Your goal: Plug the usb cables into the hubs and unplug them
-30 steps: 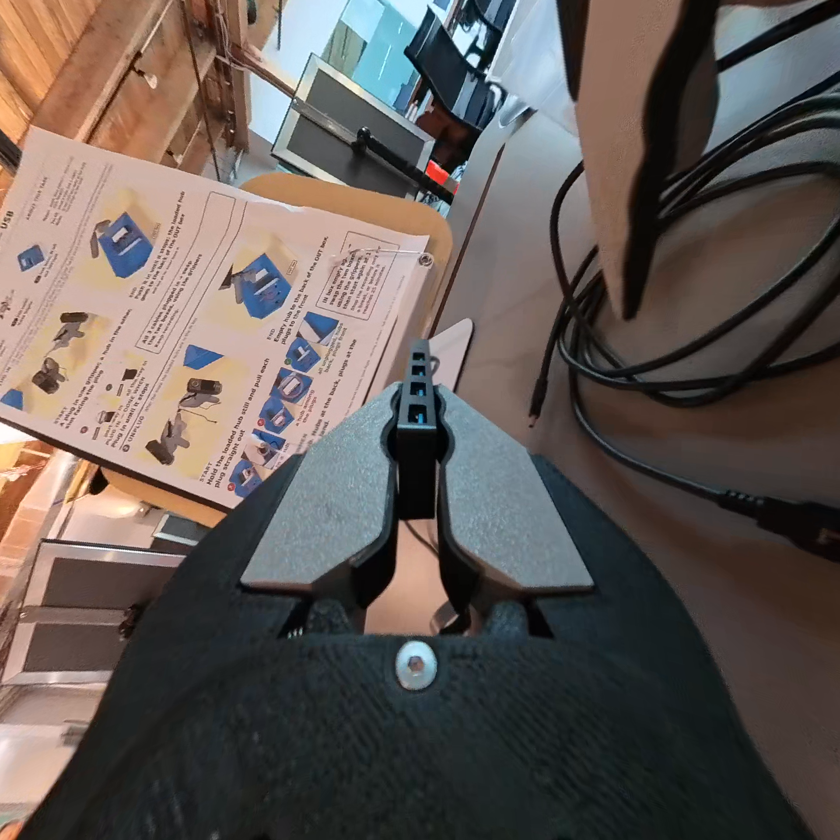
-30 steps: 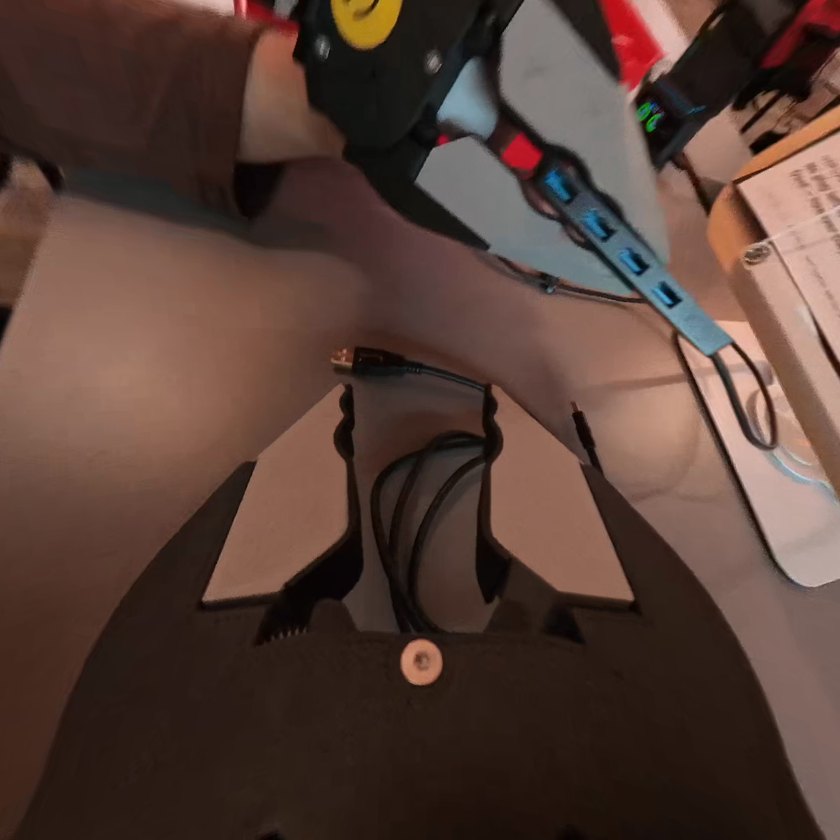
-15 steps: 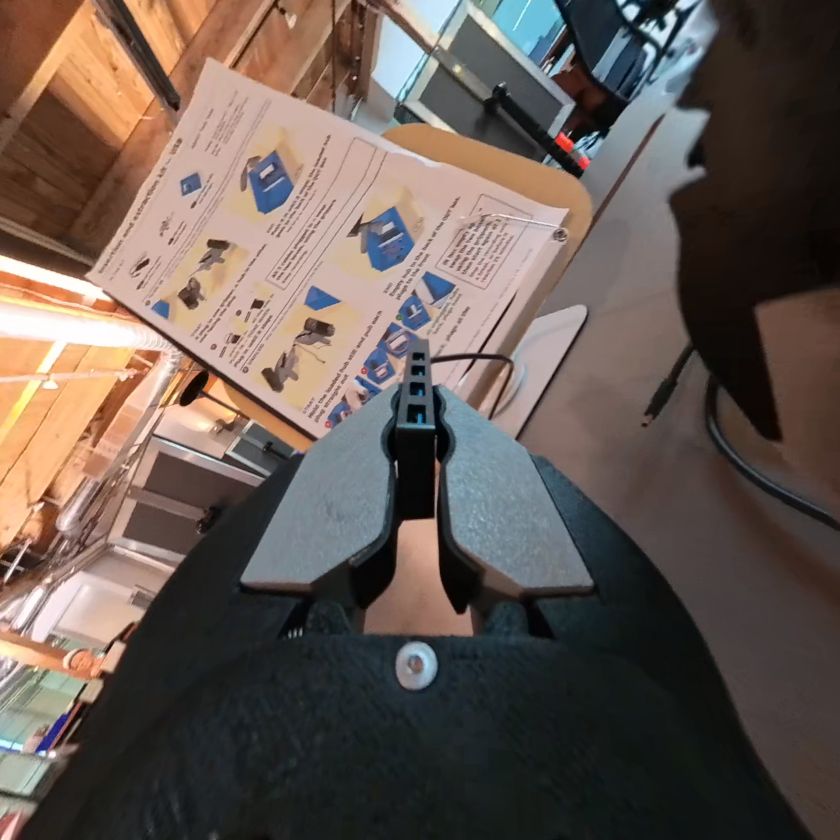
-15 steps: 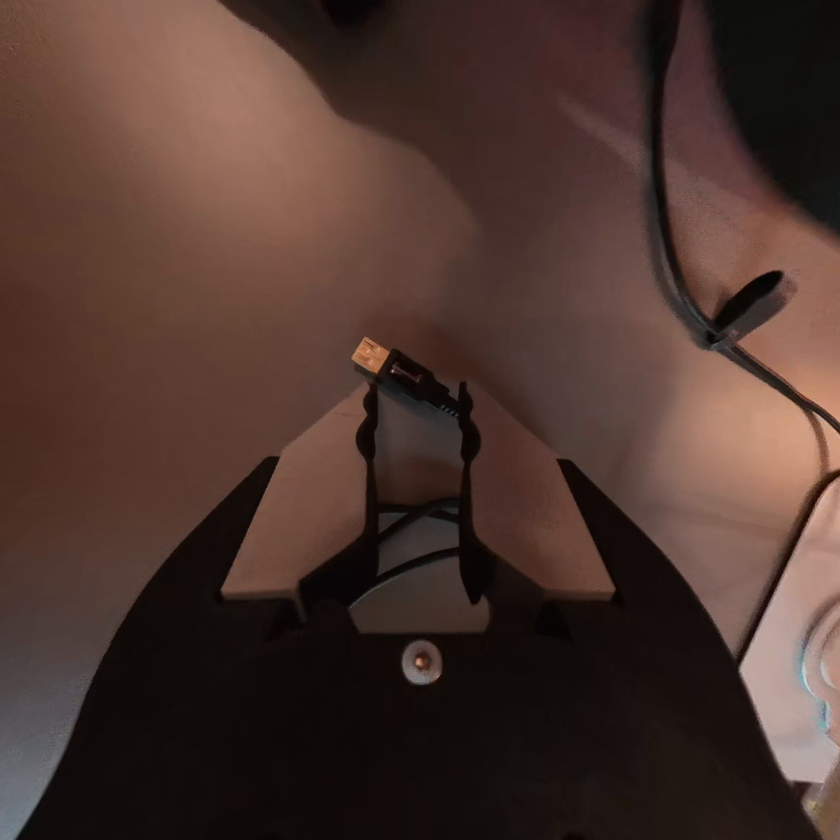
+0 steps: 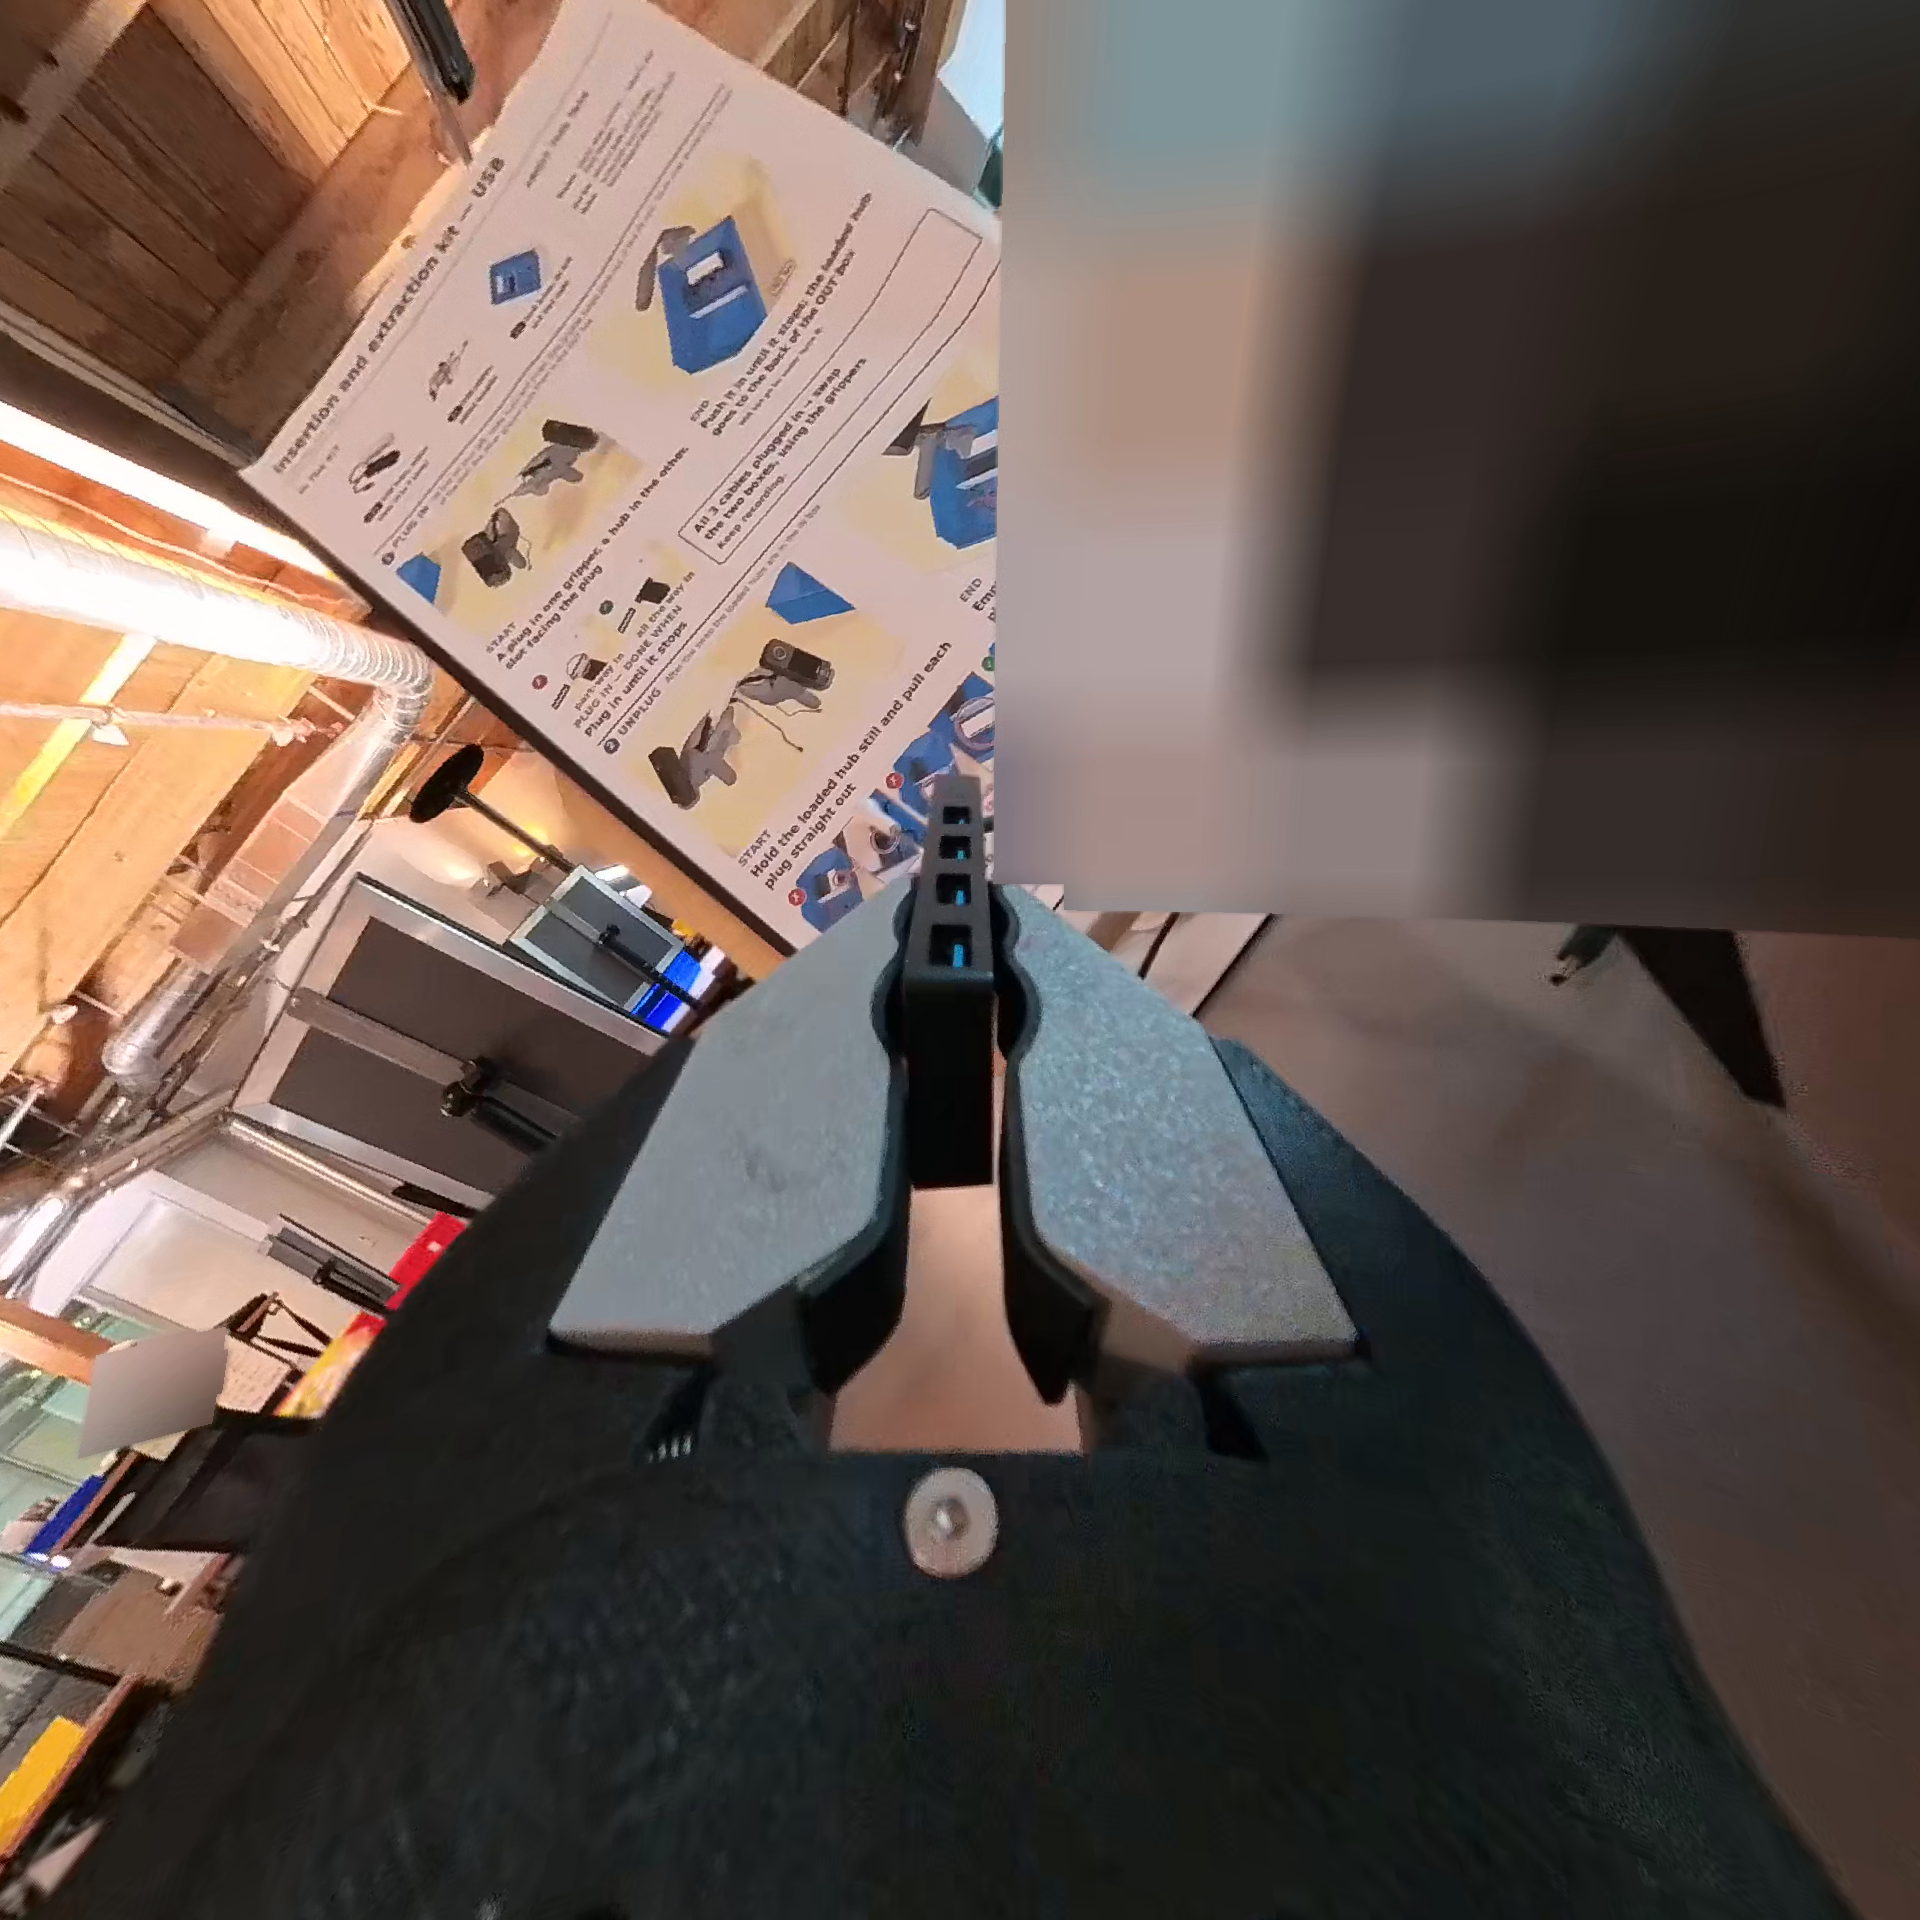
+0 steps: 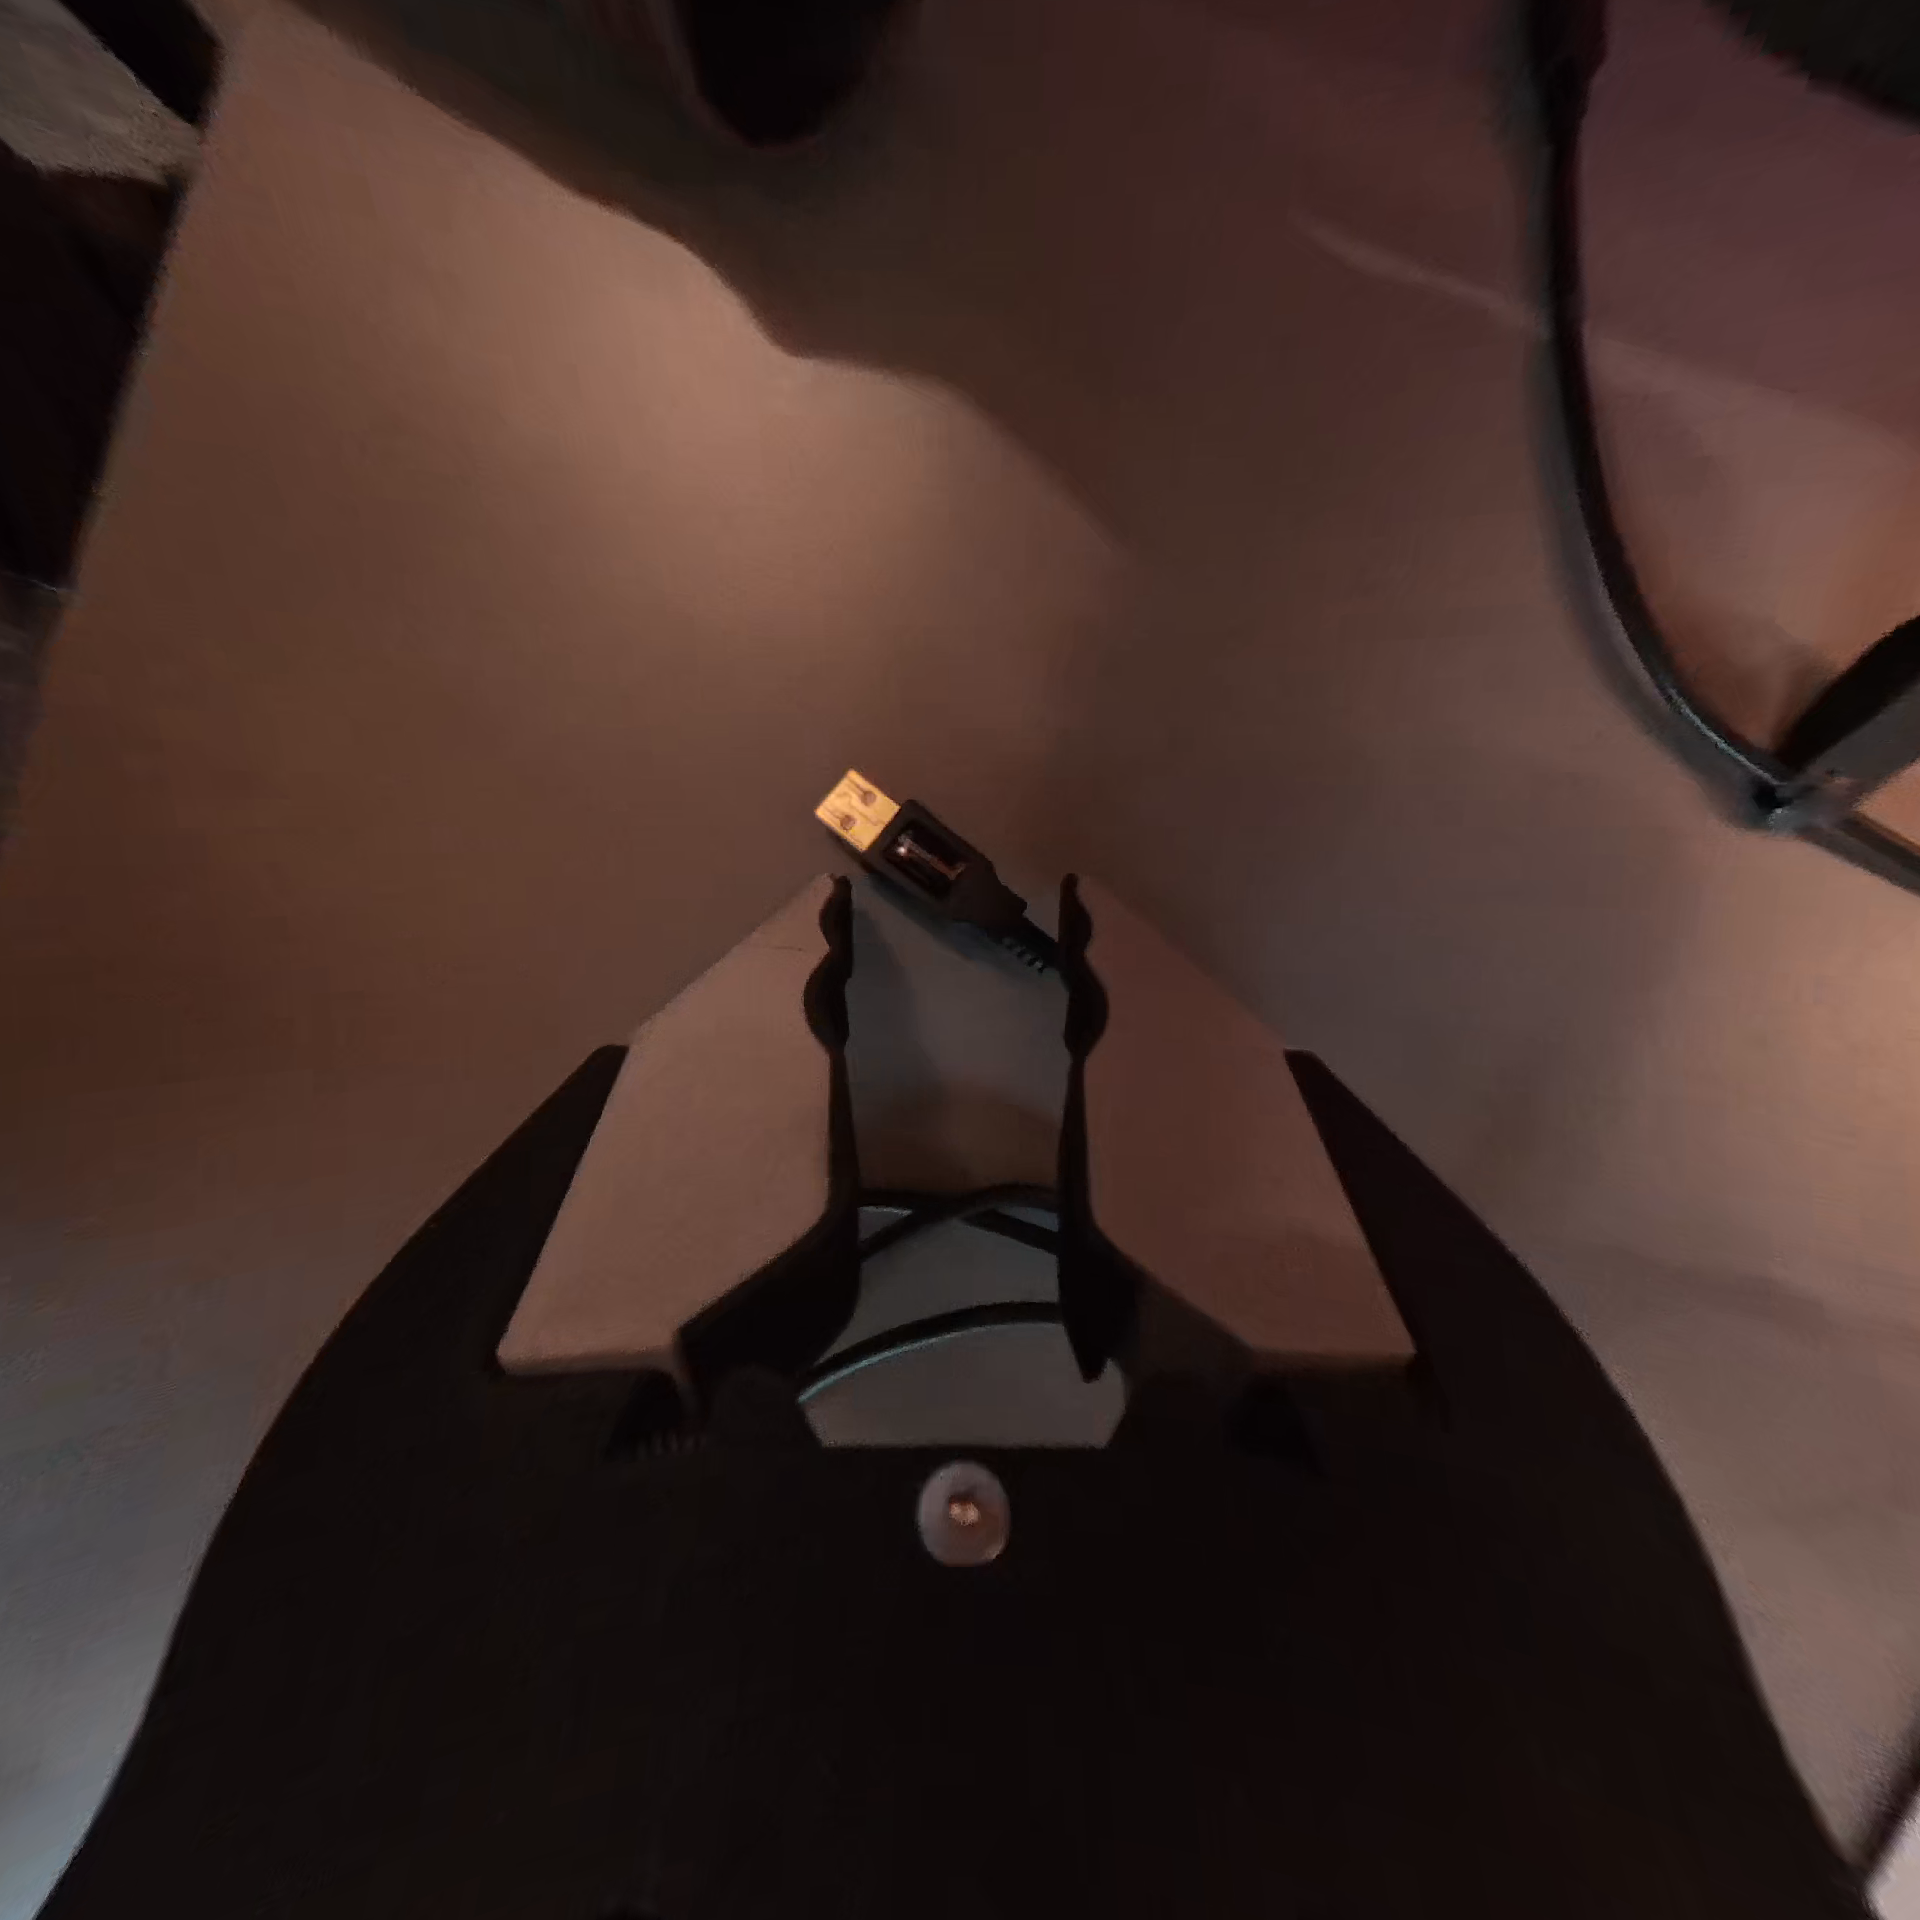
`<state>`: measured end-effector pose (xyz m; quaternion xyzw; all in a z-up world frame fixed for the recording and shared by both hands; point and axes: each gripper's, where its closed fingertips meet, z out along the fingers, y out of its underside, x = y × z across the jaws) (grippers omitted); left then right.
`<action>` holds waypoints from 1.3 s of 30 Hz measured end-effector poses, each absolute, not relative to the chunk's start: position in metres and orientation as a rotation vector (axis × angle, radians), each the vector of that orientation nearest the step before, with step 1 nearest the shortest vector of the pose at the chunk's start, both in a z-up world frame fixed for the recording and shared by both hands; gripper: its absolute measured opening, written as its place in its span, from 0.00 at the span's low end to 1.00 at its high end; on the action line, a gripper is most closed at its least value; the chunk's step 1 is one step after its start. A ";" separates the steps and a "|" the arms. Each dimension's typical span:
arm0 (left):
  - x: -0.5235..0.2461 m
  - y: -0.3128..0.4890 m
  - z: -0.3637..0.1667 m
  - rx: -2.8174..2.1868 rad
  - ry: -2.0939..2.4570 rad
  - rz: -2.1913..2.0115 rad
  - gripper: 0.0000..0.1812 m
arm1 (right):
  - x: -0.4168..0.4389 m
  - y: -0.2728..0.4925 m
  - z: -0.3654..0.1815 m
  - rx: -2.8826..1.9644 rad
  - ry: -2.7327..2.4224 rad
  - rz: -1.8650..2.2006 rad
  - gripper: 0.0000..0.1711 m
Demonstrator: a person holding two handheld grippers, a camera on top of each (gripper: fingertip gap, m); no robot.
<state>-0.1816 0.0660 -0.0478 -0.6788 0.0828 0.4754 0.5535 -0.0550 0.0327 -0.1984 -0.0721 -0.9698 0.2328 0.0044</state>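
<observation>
My left gripper (image 5: 948,904) is shut on a black USB hub (image 5: 948,1039). The hub stands on edge between the fingers, and its row of blue ports points away toward the instruction sheet. In the right wrist view a black USB cable plug (image 6: 914,847) with a gold metal tip lies slantwise on the brown table (image 6: 520,623). It sits just past and between the fingertips of my right gripper (image 6: 951,899). The jaws stand apart with a moderate gap. The plug's ribbed tail reaches the right fingertip (image 6: 1072,914). I see no clamp on it.
A large illustrated instruction sheet (image 5: 675,468) stands behind the hub. A loose black cable (image 6: 1590,520) with a dark connector (image 6: 1849,727) crosses the table at the upper right. More cable loops on a grey pad (image 6: 956,1392) show between the right fingers. A small plug tip (image 5: 1569,971) lies on the table. My hands' fingertips stand some 20 centimetres from each other.
My right gripper moved down close to the USB plug and its jaws narrowed around it. My left gripper tilted with the hub still held, facing the sheet more.
</observation>
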 end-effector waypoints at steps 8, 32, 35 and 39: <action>-0.196 0.058 -0.048 -1.628 0.108 1.140 0.05 | -0.059 0.029 -0.202 -0.223 -3.163 0.828 0.18; -0.173 0.090 -0.098 -1.771 0.440 1.164 0.05 | -0.108 0.122 -0.122 -1.096 -2.100 1.173 0.10; -0.162 0.099 -0.118 -1.809 0.575 1.168 0.05 | -0.114 0.143 -0.126 -1.187 -2.024 1.130 0.10; -0.157 0.104 -0.132 -1.842 0.654 1.183 0.04 | -0.117 0.150 -0.133 -1.250 -2.008 1.102 0.10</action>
